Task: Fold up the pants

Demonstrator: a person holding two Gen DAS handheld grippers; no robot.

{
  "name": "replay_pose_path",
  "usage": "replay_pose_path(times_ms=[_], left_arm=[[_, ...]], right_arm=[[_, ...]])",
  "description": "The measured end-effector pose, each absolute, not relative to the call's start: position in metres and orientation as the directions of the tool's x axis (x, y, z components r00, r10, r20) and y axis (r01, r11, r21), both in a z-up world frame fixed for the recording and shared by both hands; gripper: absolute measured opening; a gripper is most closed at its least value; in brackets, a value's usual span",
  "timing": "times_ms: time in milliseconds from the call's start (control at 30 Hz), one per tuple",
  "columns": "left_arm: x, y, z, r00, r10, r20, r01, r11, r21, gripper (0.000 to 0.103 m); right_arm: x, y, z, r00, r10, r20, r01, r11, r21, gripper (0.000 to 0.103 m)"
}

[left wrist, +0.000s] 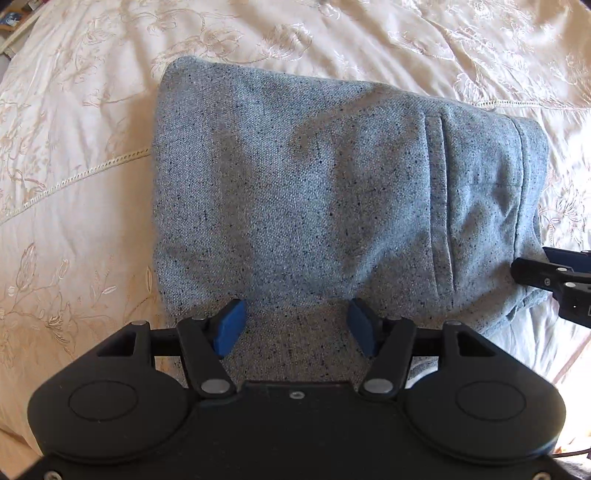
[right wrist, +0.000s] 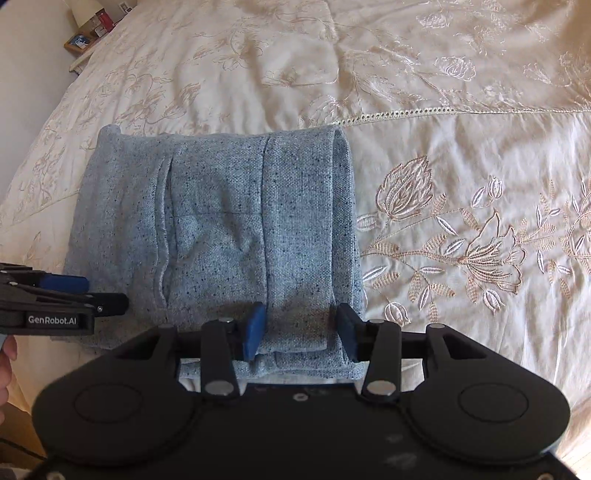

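Note:
The grey-blue speckled pants (left wrist: 295,192) lie folded into a compact block on the bed, waistband end to the right; they also show in the right wrist view (right wrist: 221,236). My left gripper (left wrist: 295,326) is open and empty, its blue pads over the near edge of the pants' left half. My right gripper (right wrist: 301,330) is open, its pads either side of the near edge by the waistband, not pinching it. The right gripper's tip (left wrist: 546,273) shows at the right edge of the left wrist view; the left gripper (right wrist: 74,291) shows at the left of the right wrist view.
A cream embroidered bedspread (right wrist: 443,229) covers the bed all around the pants. A bedside table with small items (right wrist: 92,29) stands at the far left corner. A hand (right wrist: 5,365) shows at the left edge.

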State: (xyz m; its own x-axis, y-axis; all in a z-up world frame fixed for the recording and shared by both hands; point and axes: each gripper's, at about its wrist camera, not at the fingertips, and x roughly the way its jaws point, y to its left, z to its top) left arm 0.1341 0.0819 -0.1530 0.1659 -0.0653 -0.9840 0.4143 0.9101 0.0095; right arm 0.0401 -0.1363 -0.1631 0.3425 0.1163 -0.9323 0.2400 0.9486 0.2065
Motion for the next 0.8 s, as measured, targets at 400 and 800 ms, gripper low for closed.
replay_pose_path(times_ms=[400, 800], left_arm=[[0.169, 0.127, -0.124, 0.287, -0.03, -0.957, 0.324, 0.944, 0.068, 0.065], [0.193, 0.143, -0.159, 0.179, -0.038, -0.983, 0.286, 0.958, 0.015, 0.065]], right_arm=[[0.066, -0.177, -0.147, 0.419, 0.128, -0.899, 0.314, 0.908, 0.276, 0.046], [0.077, -0.198, -0.195, 0.364, 0.264, -0.893, 0.364, 0.842, 0.397, 0.055]])
